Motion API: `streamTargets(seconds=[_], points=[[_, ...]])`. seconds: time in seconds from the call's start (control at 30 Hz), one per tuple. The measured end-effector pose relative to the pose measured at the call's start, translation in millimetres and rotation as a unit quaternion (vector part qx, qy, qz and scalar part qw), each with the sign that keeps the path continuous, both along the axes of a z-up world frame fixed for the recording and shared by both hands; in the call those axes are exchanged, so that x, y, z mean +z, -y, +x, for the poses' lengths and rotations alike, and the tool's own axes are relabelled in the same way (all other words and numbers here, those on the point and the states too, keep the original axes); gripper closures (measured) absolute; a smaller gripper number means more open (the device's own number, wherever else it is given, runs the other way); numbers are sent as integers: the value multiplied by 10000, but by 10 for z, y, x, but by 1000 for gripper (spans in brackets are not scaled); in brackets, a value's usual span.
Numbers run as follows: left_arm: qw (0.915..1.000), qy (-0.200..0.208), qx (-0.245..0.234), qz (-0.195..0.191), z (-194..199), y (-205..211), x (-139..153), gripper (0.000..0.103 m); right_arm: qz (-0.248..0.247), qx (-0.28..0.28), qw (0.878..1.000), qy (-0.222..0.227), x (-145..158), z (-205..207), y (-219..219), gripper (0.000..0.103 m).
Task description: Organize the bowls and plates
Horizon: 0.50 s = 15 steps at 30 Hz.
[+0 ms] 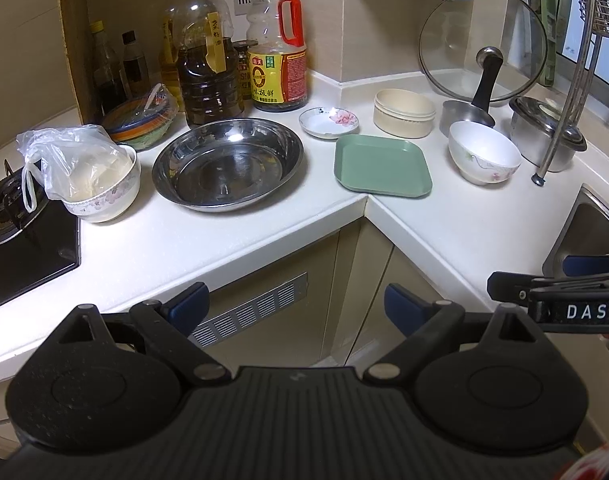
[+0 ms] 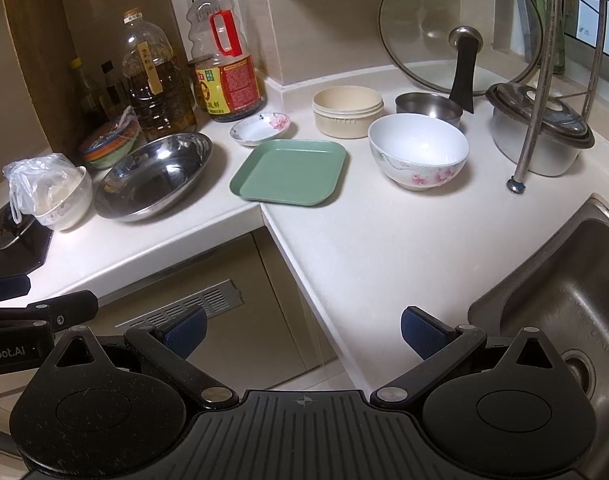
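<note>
On the white corner counter lie a wide steel basin (image 1: 228,162) (image 2: 154,176), a green square plate (image 1: 382,166) (image 2: 290,172), a small flowered saucer (image 1: 329,121) (image 2: 260,128), a beige round bowl (image 1: 403,113) (image 2: 347,111) and a white flowered bowl (image 1: 483,152) (image 2: 418,152). My left gripper (image 1: 298,306) hangs open in front of the counter edge, holding nothing. My right gripper (image 2: 304,330) is open too, over the counter's front edge near the sink, also with nothing in it. Each gripper shows at the edge of the other's view.
Oil and sauce bottles (image 1: 278,44) line the back left. A bagged bowl (image 1: 100,184) and stacked coloured bowls (image 1: 140,120) sit by the stove (image 1: 28,240). A glass lid (image 1: 482,44), steel pots (image 1: 544,128), a rack leg (image 1: 564,100) and the sink (image 2: 564,300) occupy the right.
</note>
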<state>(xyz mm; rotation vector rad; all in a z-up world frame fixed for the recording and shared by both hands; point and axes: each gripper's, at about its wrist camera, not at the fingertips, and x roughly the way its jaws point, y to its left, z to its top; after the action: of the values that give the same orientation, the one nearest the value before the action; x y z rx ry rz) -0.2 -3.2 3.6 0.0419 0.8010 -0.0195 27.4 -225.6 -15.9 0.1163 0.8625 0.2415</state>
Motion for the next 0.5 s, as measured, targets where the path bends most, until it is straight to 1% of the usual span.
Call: streamTargets(seconds=[0.5], points=[[10000,2,9,-5,14,-16,-14,10,-15,-9,10000,14,11,22,19,0]])
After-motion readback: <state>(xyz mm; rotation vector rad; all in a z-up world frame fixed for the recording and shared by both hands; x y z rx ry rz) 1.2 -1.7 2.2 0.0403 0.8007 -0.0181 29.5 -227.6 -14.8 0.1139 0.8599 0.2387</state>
